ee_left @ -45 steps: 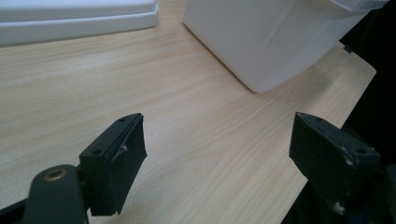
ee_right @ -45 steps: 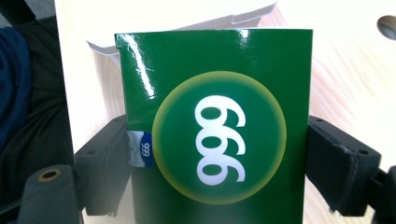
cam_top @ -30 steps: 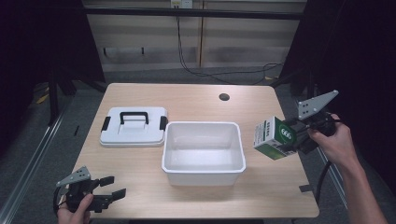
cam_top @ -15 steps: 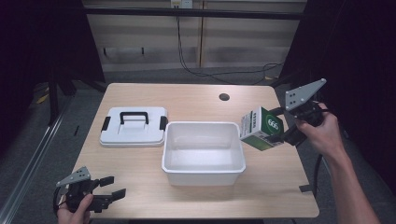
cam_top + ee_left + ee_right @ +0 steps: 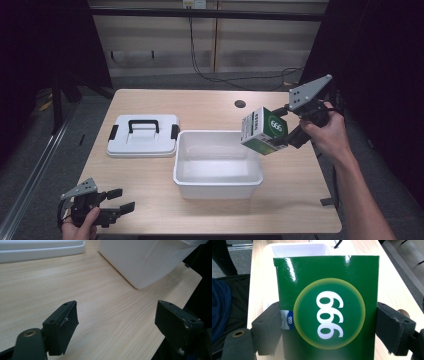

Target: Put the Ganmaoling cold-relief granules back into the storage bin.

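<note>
My right claw (image 5: 281, 136) is clenched on a green box (image 5: 264, 131), one jaw pressed to each side of it; in the right gripper view the box (image 5: 327, 312) shows a white "999" in a pale ring. I hold it in the air, tilted, over the right rim of the white tub (image 5: 218, 186), near that tub's far right corner. The tub stands open in the middle of the tabletop (image 5: 150, 200) and I see nothing inside it. Its white lid (image 5: 142, 142), with a black handle and black clips, lies flat just to the left of the tub, apart from it.

My left claw (image 5: 119, 207) is released, jaws spread wide with bare wood between them, resting low at the near left corner of the tabletop. In the left gripper view the tub's wall (image 5: 150, 262) stands ahead and the tabletop's edge falls away to the right. Open wood lies between that claw and the tub.
</note>
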A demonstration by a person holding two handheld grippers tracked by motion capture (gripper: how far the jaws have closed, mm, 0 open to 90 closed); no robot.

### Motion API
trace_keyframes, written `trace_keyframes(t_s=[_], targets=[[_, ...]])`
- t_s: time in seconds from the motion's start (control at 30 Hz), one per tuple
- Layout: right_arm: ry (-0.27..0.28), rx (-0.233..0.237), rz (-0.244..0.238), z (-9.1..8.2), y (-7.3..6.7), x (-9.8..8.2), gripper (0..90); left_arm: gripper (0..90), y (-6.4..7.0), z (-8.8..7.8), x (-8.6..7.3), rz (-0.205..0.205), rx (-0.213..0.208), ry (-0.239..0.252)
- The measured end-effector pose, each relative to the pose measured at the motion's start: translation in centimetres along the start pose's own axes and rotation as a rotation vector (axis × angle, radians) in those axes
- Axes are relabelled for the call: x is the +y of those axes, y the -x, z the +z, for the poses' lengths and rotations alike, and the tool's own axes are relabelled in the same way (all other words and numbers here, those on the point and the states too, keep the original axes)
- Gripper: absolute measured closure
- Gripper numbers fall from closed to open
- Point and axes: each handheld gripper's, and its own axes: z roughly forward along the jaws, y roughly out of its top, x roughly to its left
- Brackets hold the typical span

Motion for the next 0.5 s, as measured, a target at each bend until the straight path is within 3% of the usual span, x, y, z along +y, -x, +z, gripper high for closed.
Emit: trace_keyframes(t_s=[0.27,0.5], targets=[[-0.04,0.016,-0.024,1.3,0.0,1.6,16.0,18.6,-0.1,0.2,0.1,0.001,-0.004,-0.002],[-0.113,0.038,-0.038,3.1,-0.1,2.4,16.0,18.6,0.0,0.2,0.1,0.004,-0.007,-0.001]])
